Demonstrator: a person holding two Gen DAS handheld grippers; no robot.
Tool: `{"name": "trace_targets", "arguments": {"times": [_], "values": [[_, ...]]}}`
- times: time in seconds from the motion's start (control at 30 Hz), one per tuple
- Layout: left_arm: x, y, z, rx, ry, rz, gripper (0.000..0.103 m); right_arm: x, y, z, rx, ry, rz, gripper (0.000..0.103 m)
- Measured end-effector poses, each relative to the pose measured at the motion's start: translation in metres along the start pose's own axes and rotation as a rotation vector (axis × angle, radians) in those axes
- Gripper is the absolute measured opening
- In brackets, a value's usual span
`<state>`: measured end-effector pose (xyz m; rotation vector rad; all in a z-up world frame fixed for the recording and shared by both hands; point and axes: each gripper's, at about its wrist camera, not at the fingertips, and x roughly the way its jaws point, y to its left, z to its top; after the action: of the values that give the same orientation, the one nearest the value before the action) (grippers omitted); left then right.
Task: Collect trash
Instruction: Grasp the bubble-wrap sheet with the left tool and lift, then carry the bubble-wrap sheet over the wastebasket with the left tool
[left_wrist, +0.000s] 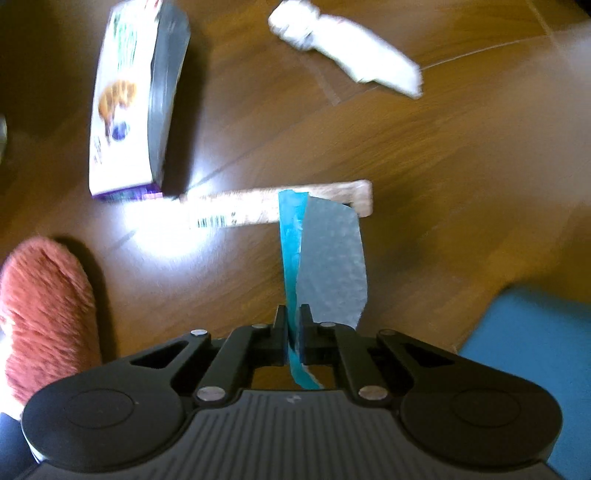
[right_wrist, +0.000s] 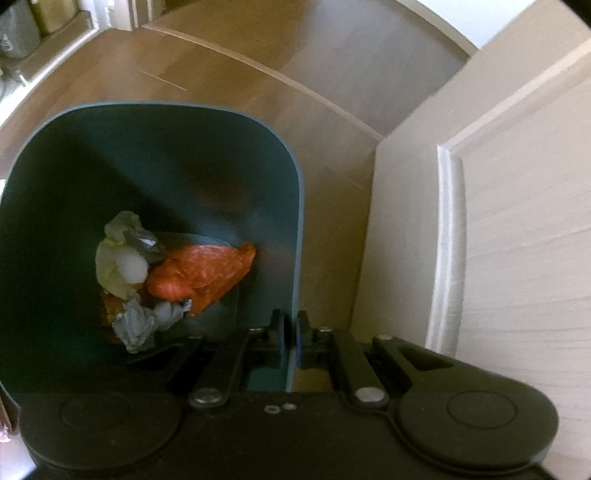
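Observation:
My left gripper (left_wrist: 294, 321) is shut on a blue and silver wrapper (left_wrist: 325, 258) and holds it above the wooden floor. On the floor lie a white and purple carton (left_wrist: 133, 103), a flat brown cardboard strip (left_wrist: 258, 206) and a crumpled white tissue (left_wrist: 343, 48). My right gripper (right_wrist: 290, 332) is shut on the right wall of a dark green trash bin (right_wrist: 299, 221). Inside the bin lie an orange wrapper (right_wrist: 207, 273), a pale yellow-green wrapper (right_wrist: 114, 258) and grey crumpled paper (right_wrist: 140, 321).
A fuzzy red slipper (left_wrist: 44, 314) lies at the lower left of the left wrist view. A blue surface (left_wrist: 535, 362) is at its lower right. A pale wooden door or cabinet panel (right_wrist: 498, 221) stands right of the bin.

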<state>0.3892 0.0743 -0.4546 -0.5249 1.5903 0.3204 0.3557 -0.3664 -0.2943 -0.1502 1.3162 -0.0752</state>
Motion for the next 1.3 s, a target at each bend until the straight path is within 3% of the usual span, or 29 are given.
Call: {"name": "trace_targets", "arguments": {"times": [0.17,0.3,0.5,0.63,0.9,1.1,1.3], "values": [[-0.068,-0.011,0.006,0.085,-0.077,-0.025,0.004,-0.012,0.016,0.009,-0.004,-0.040,0.034,0.003],[-0.130,-0.026,0.007,0.125,-0.137,-0.103,0.004,-0.023,0.026,0.018,0.000,-0.076,0.051,0.002],[-0.223,-0.048,-0.015,0.256,-0.302,-0.146,0.004,-0.038,0.058,0.018,-0.087,-0.143,0.001,0.002],[-0.257,-0.055,-0.038,0.323,-0.348,-0.176,0.004,-0.045,0.070,0.012,-0.113,-0.190,-0.027,0.002],[-0.274,-0.087,-0.090,0.481,-0.343,-0.207,0.005,-0.048,0.073,0.013,-0.110,-0.232,-0.014,0.003],[-0.247,-0.122,-0.113,0.603,-0.293,-0.215,0.005,-0.052,0.075,0.012,-0.142,-0.258,0.005,0.003],[-0.206,-0.152,-0.124,0.675,-0.194,-0.170,0.005,-0.054,0.076,0.014,-0.158,-0.279,0.004,0.003]]}}
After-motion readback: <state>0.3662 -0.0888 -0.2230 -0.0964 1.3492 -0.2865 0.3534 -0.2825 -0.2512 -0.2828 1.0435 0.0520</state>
